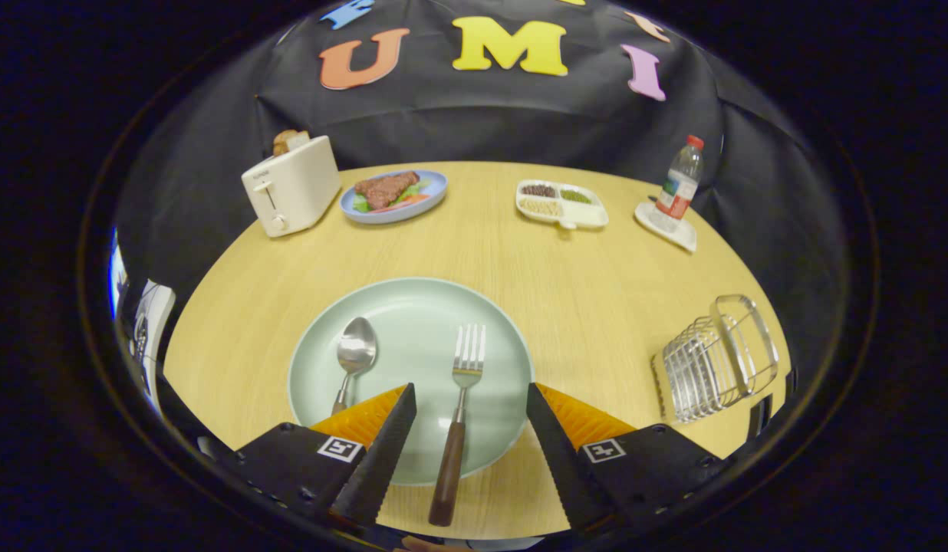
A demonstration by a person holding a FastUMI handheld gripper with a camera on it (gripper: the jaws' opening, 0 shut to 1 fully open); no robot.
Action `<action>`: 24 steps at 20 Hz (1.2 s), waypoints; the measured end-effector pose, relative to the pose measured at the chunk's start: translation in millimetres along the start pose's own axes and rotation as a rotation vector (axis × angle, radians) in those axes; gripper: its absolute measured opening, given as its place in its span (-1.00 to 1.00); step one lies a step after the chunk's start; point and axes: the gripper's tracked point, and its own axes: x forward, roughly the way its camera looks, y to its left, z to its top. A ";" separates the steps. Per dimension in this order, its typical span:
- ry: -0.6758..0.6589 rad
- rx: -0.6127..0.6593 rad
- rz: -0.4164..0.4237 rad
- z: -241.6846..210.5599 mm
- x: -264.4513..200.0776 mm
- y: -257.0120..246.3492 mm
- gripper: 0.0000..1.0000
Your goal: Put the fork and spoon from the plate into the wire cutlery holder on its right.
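Where black cloth backs it, round wooden table (520, 261) under parted hand-held gripper (468, 429).

— Any writing you can read?
— None. The toaster's (291, 184) print and the bottle's (679, 186) label, far beyond the fingers (382, 452), are too small. The spread fingers each carry a square coded marker (340, 448).

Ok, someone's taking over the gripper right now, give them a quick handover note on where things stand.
Gripper: open, fingers straddling the fork's handle, nothing gripped.
Fork: on the green plate, brown handle sticking out over the near rim onto the table.
Spoon: on the plate beside the fork, its handle running under one finger.
Wire cutlery holder: to the plate's right, no cutlery in it.
Done: nothing moved yet.
Left: fork and spoon both into the holder.
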 end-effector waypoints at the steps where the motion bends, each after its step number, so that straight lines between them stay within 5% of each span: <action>1: -0.005 -0.005 -0.007 4.2 0.9 -1.1 0.74; 5: 0.011 -0.057 0.002 2.3 -3.2 6.8 0.67; 14: 0.145 0.020 0.037 -22.6 17.8 16.4 -0.29; 16: 0.190 0.079 0.073 -24.7 14.7 18.0 -0.80; 19: 0.213 0.091 0.115 -24.4 13.6 15.1 -0.98; 24: 0.172 0.072 0.130 -13.9 1.8 14.3 -0.98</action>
